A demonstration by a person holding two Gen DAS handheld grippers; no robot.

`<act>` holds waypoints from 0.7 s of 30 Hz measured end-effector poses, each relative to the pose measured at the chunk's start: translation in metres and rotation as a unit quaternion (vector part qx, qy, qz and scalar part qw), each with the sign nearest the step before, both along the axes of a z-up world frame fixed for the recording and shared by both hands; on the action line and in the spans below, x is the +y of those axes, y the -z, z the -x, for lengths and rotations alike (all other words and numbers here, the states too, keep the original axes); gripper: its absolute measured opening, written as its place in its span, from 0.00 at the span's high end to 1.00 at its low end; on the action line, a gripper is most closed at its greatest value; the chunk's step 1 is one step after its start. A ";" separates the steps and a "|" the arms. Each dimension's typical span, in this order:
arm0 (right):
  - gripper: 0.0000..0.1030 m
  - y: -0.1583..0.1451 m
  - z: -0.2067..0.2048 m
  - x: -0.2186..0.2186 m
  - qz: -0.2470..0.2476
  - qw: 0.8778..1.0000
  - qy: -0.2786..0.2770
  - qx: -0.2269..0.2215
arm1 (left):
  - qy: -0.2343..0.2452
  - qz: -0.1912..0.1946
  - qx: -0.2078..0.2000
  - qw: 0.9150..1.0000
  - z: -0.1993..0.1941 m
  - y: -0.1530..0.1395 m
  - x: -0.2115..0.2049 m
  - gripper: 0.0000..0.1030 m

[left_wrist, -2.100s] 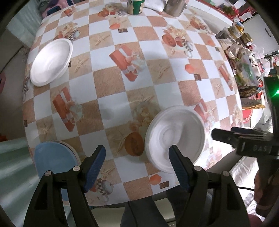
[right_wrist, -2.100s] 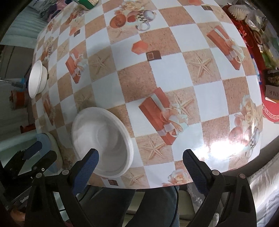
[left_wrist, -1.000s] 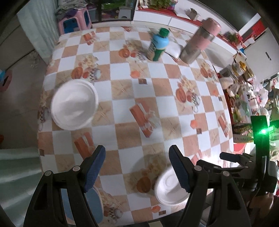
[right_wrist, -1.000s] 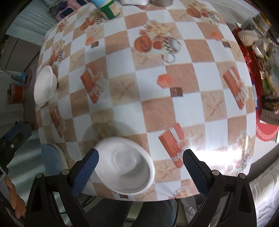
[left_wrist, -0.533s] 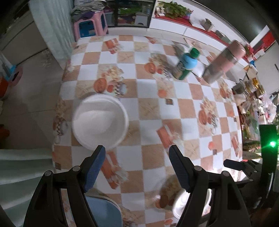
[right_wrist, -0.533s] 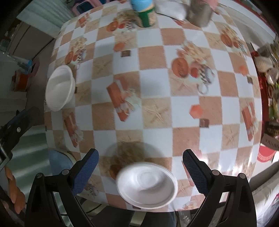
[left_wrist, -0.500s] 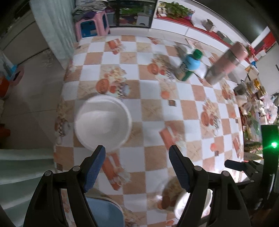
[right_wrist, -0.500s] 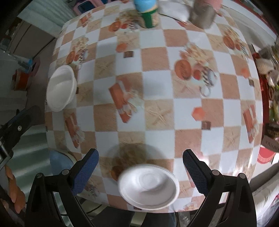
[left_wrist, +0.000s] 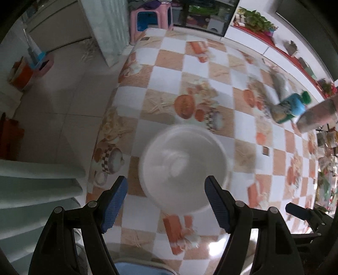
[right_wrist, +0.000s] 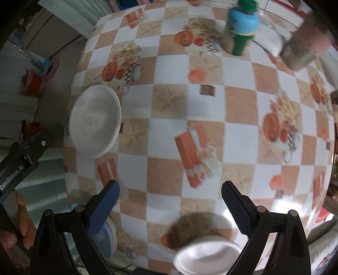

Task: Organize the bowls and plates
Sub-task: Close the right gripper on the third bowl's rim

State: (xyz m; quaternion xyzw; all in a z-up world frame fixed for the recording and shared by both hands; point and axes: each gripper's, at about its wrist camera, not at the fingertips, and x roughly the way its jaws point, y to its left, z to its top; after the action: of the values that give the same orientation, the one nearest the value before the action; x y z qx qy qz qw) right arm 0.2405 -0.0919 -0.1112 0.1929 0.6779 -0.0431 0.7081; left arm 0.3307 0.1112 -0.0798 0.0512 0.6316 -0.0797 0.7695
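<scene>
My left gripper (left_wrist: 165, 202) has travelled from the near plate (right_wrist: 208, 253) to above the far white bowl (left_wrist: 183, 168). My right gripper (right_wrist: 170, 208) followed

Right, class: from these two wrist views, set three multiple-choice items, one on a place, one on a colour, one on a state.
1. Where is the white bowl in the left wrist view?
A. just ahead of the left gripper, on the table
B. on the floor
C. on the pink stool

2. What colour is the bottle's cap?
A. red
B. green
C. white

3. How do the right gripper's jaws stand?
A. shut on a plate
B. shut on the bottle
C. apart, holding nothing

Key: 1 A, it sits on the checked cloth beyond the fingertips. 2 B, the cap is green. 3 C, only tablecloth shows between the pads.
</scene>
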 end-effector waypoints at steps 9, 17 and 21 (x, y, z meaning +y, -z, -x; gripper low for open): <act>0.05 0.036 -0.047 0.023 0.006 1.000 -0.006 -0.004 | -0.003 -0.051 0.018 0.999 -0.025 0.046 0.014 0.24; 0.05 0.059 -0.079 0.043 0.008 1.000 -0.018 -0.006 | 0.020 -0.072 0.036 0.997 -0.040 0.077 0.013 0.24; 0.08 0.070 -0.084 0.047 0.009 1.000 -0.013 -0.001 | 0.022 -0.055 0.059 0.996 -0.043 0.089 0.015 0.42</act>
State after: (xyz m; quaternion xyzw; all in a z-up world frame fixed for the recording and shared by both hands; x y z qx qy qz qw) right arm 0.3245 -0.0450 -0.1810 0.1779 0.6791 -0.0396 0.7111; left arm 0.3736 0.1261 -0.1688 0.1023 0.6783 -0.0643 0.7248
